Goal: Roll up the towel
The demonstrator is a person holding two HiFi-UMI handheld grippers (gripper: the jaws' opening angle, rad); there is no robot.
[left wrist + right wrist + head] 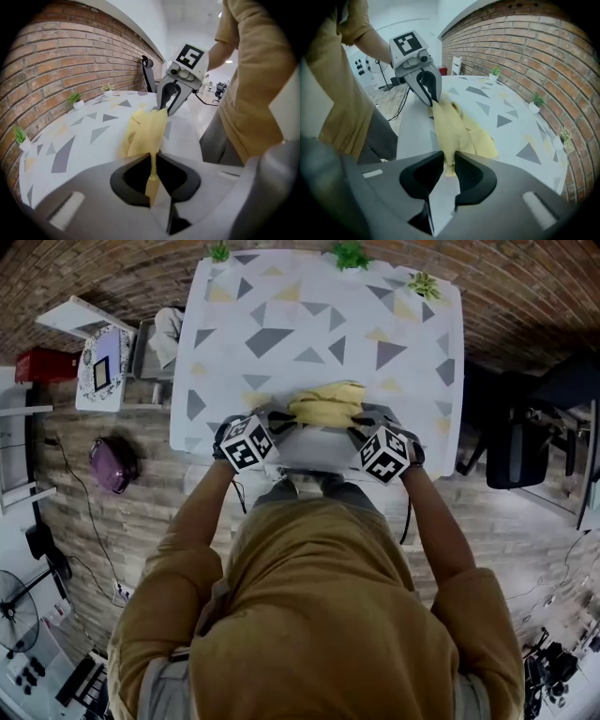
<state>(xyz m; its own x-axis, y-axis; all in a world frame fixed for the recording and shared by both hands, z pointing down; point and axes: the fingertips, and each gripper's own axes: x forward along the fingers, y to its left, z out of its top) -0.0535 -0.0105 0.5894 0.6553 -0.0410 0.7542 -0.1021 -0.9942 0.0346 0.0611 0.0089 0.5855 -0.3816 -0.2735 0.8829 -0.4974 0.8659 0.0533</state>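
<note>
- Left claw [152, 161]: clamped tight on a thin edge of the yellow towel [143, 133], with the cloth pinched between your pads.
- Right claw [449, 159]: also clamped on the towel, at the opposite end from your left one, with a fold squeezed between its pads.
- Towel is bunched in a loose heap strung between both claws. Its bulk rests on the surface [281, 315], at the edge nearest you.
- Both claws tilt down at the towel, one on each side of it, facing each other.
- Surface under the towel is white with grey and yellow triangles.
- Beyond the towel, small potted plants [350, 254] line the far edge of the surface, by the brick wall [525, 296].
- Right of the towel, off the surface, a dark chair [516, 442] stands on the floor.
</note>
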